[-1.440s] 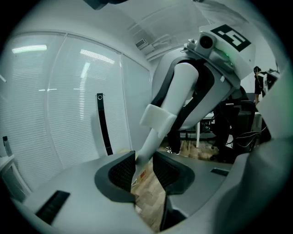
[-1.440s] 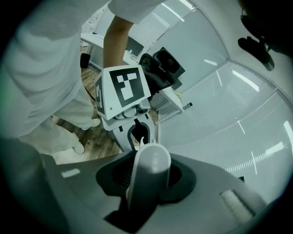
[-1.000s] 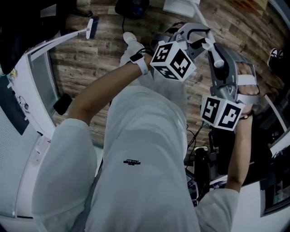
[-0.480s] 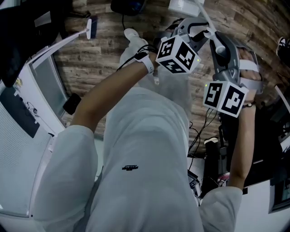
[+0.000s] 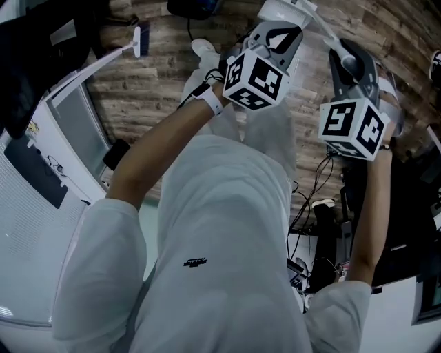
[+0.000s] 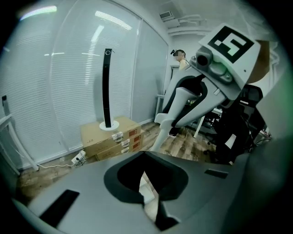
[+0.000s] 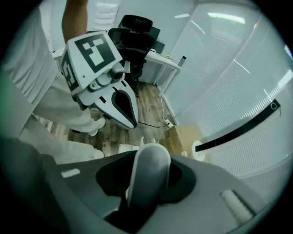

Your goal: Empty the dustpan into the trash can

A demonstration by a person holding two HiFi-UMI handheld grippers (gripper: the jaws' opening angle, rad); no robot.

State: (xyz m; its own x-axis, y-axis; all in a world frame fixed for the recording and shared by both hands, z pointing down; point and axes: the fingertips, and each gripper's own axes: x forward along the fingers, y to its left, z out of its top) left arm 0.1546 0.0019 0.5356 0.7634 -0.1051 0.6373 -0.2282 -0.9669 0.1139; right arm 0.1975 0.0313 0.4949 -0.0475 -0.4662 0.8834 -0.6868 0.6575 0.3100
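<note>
My right gripper is shut on the pale grey handle of the dustpan. The thin white handle slants up to the top edge of the head view. A white object lies there on the floor, cut off; I cannot tell whether it is the pan or the trash can. My left gripper reaches down over that object with its jaws shut, and nothing shows between them. A small white shape lies on the floor beyond the handle.
A brush with a blue head leans at the top left over the wood floor. White panels stand at the left, cables and black gear at the right. Cardboard boxes carry a black tower. An office chair stands by a desk.
Both grippers have moved toward the top of the head view, down toward the floor. The left one now covers part of the white object there. Both marker cubes have rolled.
</note>
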